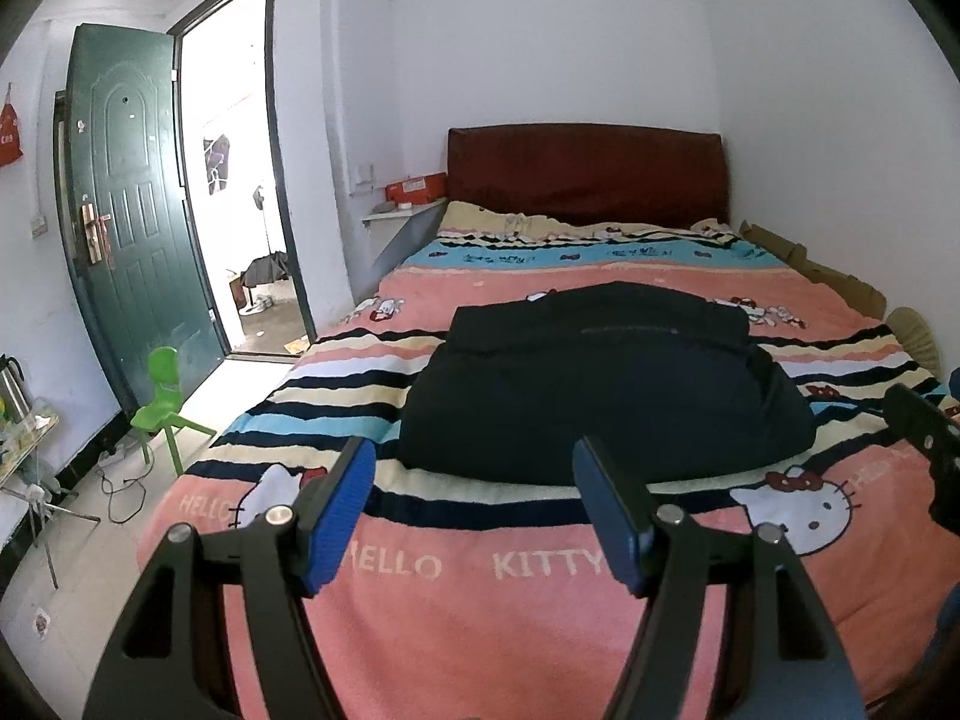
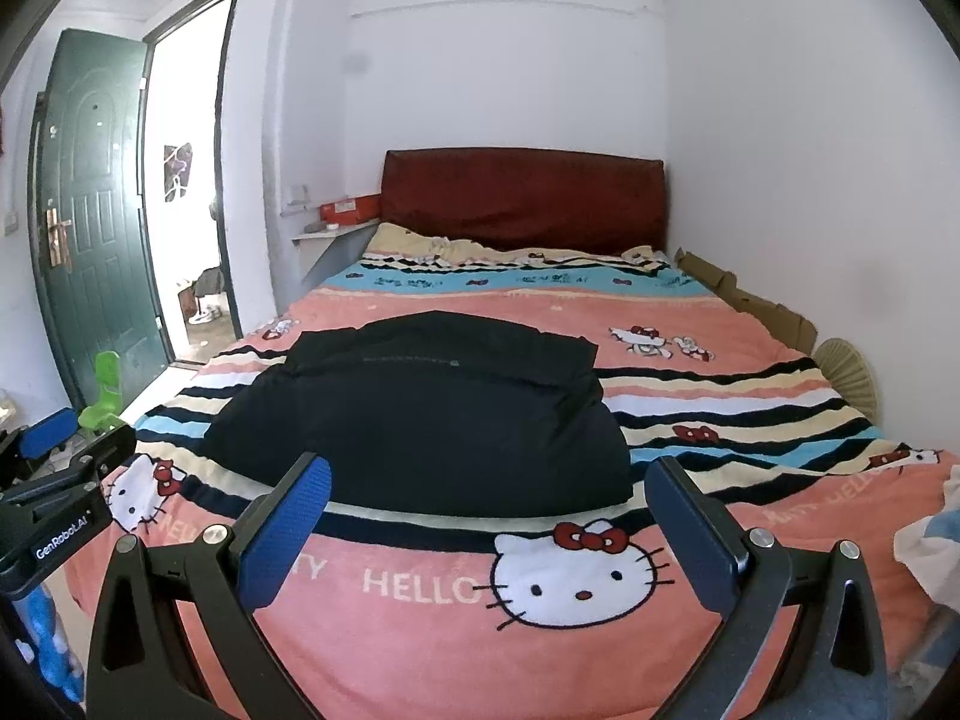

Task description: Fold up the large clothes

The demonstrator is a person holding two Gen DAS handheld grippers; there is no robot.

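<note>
A large black garment lies folded into a thick rectangle in the middle of the bed; it also shows in the right wrist view. My left gripper is open and empty, held over the pink blanket just short of the garment's near edge. My right gripper is open and empty, also just short of the near edge. The right gripper's body shows at the right edge of the left view; the left gripper shows at the left edge of the right view.
The bed has a Hello Kitty blanket and a dark red headboard against the white wall. A green door stands open at the left, with a green child's chair on the floor. Cardboard lines the bed's right side.
</note>
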